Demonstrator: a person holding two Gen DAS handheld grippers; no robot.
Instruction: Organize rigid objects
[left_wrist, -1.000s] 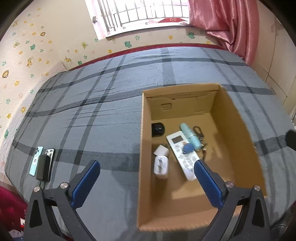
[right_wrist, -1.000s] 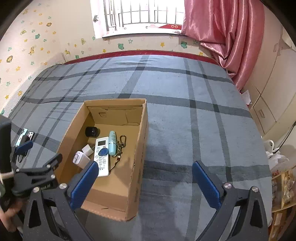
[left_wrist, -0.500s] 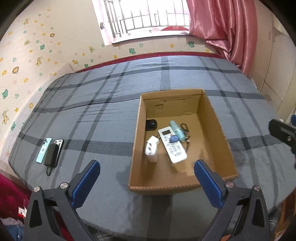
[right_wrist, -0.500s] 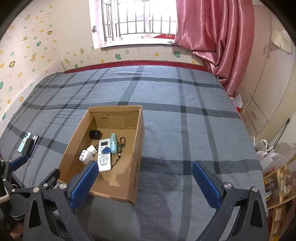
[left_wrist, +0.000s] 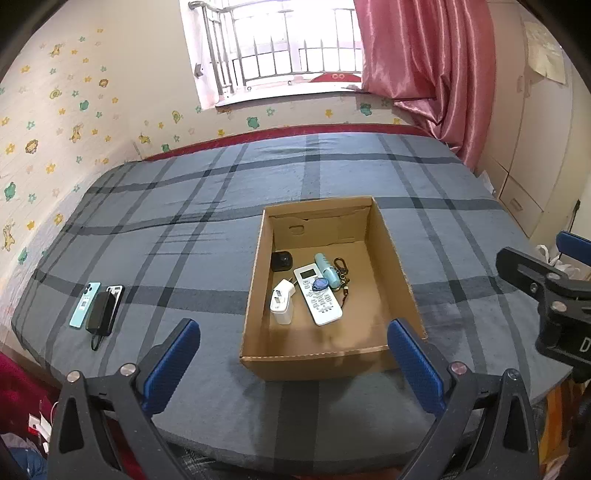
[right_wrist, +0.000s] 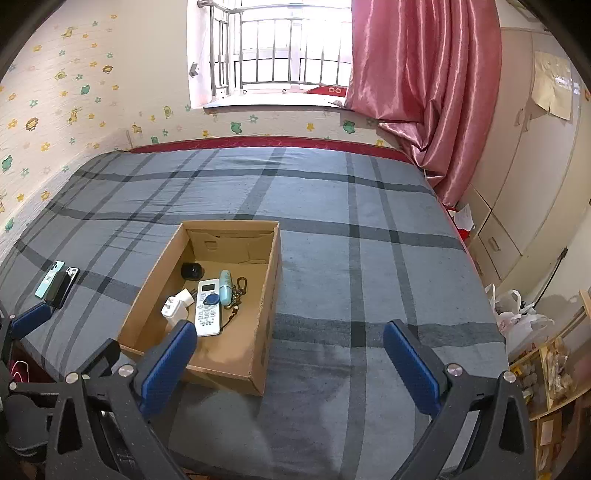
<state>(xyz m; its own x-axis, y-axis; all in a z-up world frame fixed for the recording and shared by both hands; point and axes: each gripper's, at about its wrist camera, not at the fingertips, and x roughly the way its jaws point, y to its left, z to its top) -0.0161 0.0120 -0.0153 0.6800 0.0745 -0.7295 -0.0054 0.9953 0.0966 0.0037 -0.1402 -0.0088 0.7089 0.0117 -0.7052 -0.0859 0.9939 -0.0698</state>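
Brown corrugated cardboard makes up the open box (left_wrist: 391, 258) sitting on the grey plaid bedspread (left_wrist: 184, 229), and most of the sorting looks done: inside lie a white remote (left_wrist: 318, 301), a pale blue tube (left_wrist: 327, 269), a key bunch with a blue fob (left_wrist: 343, 277), a blocky white charger (left_wrist: 282, 301) and a small black rounded thing (left_wrist: 281, 260). Left out, well apart on the bed's left side, are two slim phones and a dark power bank (left_wrist: 99, 308) with its cord, lying side by side. Both the left gripper (left_wrist: 293, 363) and the right gripper (right_wrist: 290, 360) hang spread wide, holding nothing, back from the box.
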